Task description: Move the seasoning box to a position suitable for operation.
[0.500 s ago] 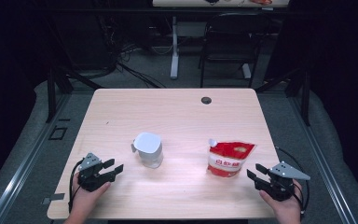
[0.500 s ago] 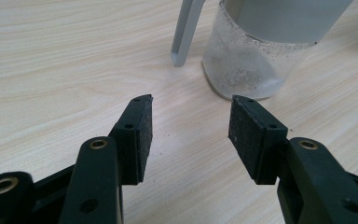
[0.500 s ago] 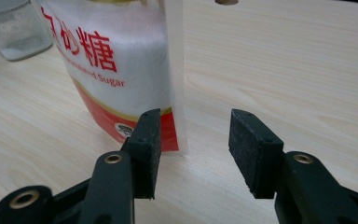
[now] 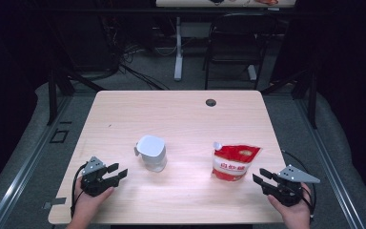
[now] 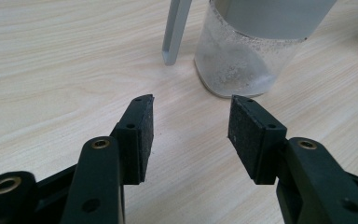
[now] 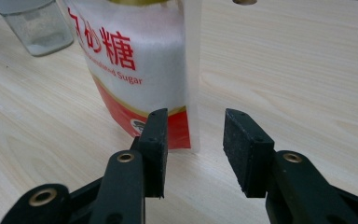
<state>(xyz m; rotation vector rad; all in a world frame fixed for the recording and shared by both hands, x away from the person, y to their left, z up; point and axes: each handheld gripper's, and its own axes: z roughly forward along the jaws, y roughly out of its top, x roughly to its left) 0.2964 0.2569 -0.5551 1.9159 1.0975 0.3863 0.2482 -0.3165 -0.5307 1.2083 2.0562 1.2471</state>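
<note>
jaws on both the left gripper [image 4: 115,172] and right gripper [image 4: 260,175] gape empty; careless pinching could topple the sugar pouch [image 4: 232,162] or the jar [image 4: 151,153].

Overhead table [image 4: 181,114] view, two close tool-mounted
</note>
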